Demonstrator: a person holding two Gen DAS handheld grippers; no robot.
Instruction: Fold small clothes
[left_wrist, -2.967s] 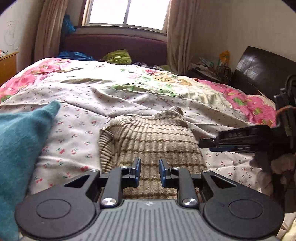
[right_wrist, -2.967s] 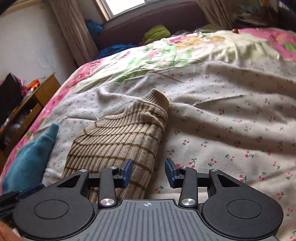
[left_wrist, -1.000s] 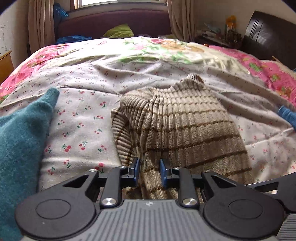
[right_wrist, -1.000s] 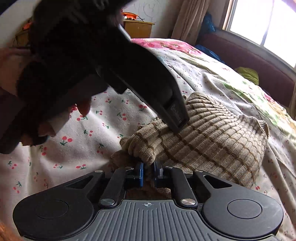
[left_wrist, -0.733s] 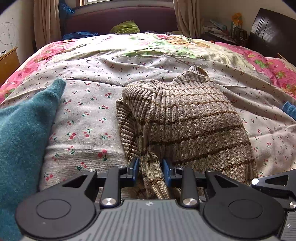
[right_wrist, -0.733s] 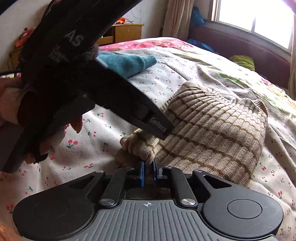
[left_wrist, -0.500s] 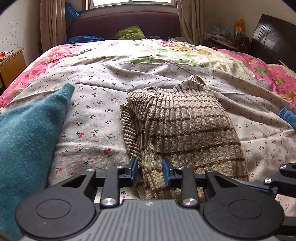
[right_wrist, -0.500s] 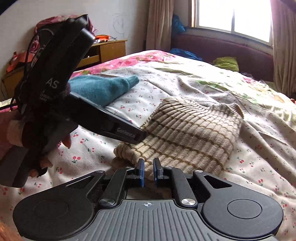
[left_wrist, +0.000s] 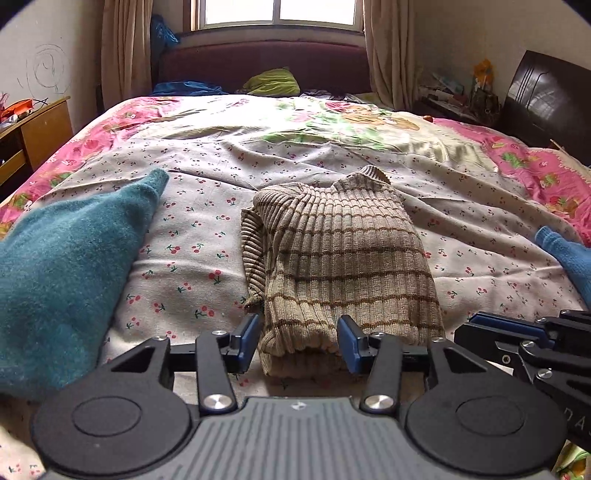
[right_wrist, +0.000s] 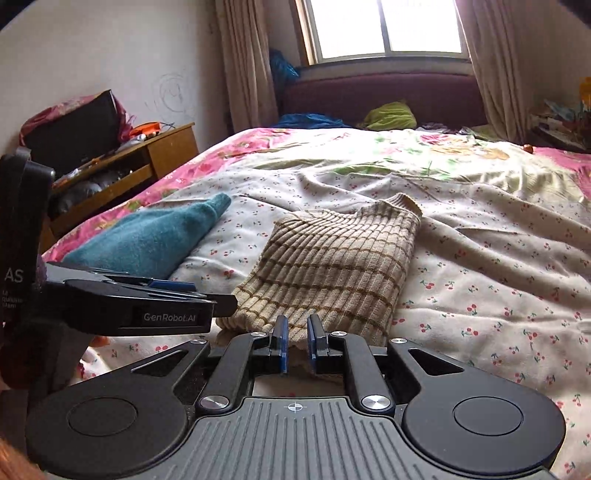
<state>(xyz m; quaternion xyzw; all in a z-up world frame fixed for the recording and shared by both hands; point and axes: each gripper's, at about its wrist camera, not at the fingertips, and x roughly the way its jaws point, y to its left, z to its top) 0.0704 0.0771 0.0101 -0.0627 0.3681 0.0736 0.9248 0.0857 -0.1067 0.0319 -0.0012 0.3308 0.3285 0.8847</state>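
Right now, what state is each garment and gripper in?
striped sweater: folded, lying flat on the bed.
teal garment: lying beside it, apart, unfolded.
left gripper: open, jaws just widened, sweater hem between them, not pressed.
right gripper: narrow gap; grip on the hem unclear.

Beige brown-striped ribbed sweater (left_wrist: 343, 258) lies folded flat on the bedsheet (left_wrist: 192, 229).

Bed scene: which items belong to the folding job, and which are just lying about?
Job: striped beige sweater, left gripper, right gripper.

Lying about: teal garment, blue cloth, green bundle, wooden cabinet.
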